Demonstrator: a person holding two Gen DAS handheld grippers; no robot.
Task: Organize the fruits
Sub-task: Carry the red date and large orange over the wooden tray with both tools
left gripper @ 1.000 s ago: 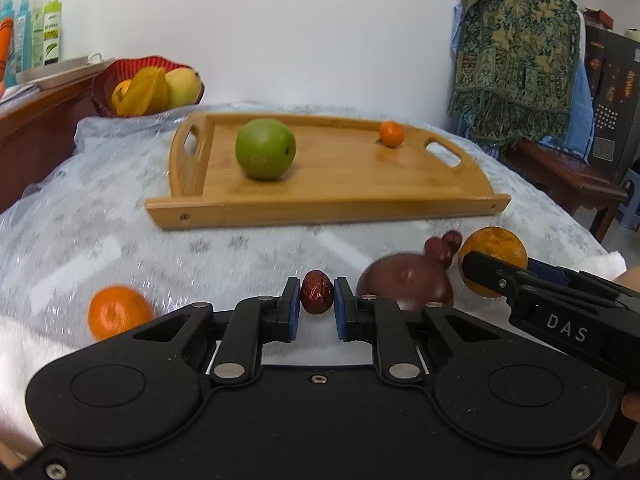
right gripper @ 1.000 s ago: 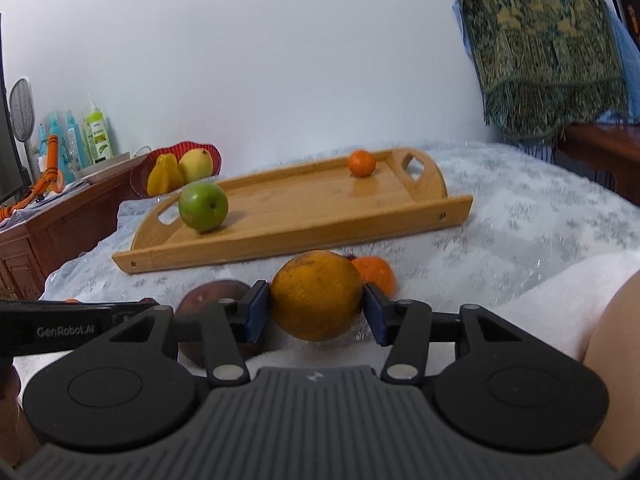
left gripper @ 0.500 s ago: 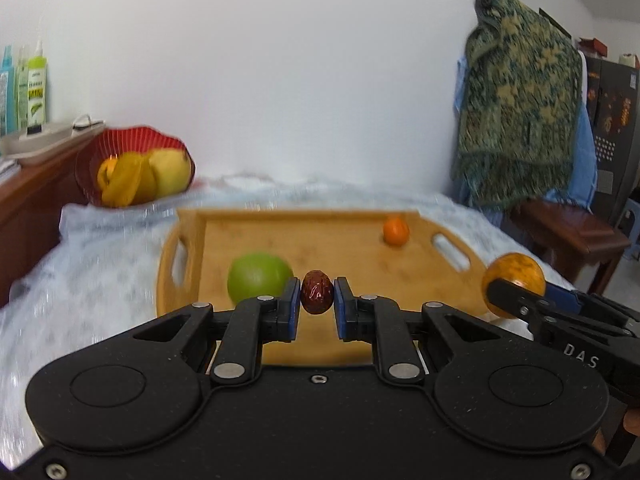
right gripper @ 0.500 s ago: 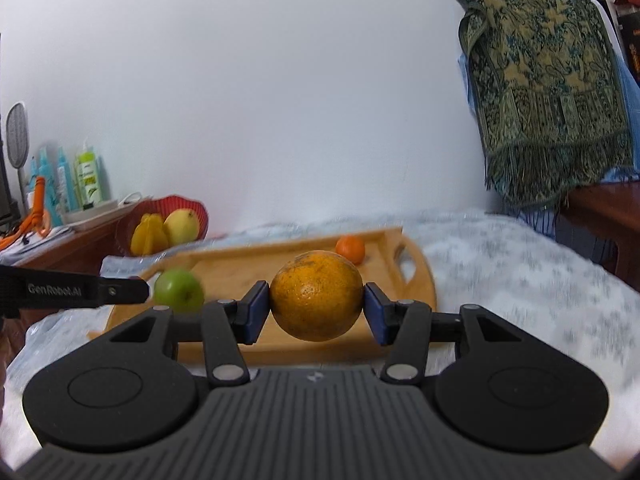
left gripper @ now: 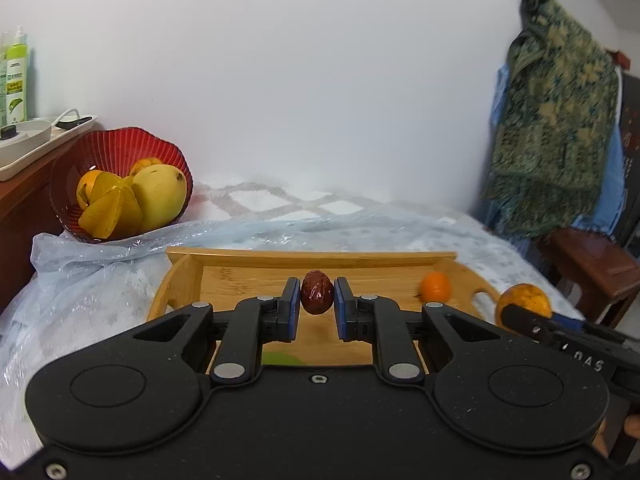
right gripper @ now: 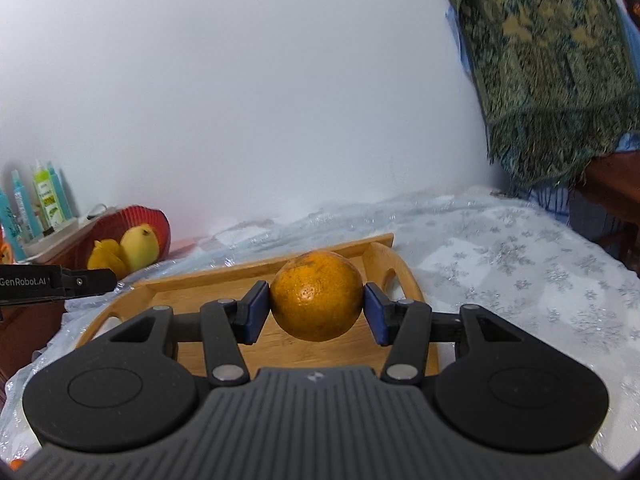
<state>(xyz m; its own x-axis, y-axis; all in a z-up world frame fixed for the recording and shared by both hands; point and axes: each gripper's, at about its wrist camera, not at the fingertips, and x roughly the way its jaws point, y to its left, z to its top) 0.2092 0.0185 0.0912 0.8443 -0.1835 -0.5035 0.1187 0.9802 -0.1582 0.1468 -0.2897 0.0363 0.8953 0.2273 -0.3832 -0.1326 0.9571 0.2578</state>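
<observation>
My left gripper (left gripper: 317,300) is shut on a small dark red date (left gripper: 317,298), held in the air over the wooden tray (left gripper: 240,276). A small tangerine (left gripper: 435,286) lies on the tray's right side, and a sliver of the green fruit (left gripper: 278,358) shows just under the gripper body. In the right wrist view my right gripper (right gripper: 316,306) is shut on a large orange (right gripper: 316,296), above the right part of the tray (right gripper: 168,286). That orange (left gripper: 524,300) and the right gripper's finger show at the right edge of the left wrist view.
A red bowl (left gripper: 120,152) with a mango and a starfruit stands behind the tray on the left, near a wooden sideboard with bottles (left gripper: 16,80). A patterned cloth (left gripper: 556,140) hangs over furniture at the right. The table wears a plastic-covered white cloth (right gripper: 520,264).
Both grippers have risen from the table's front and moved forward over the tray, each keeping its fruit. The brown fruits and the tangerine at the front have dropped out of view.
</observation>
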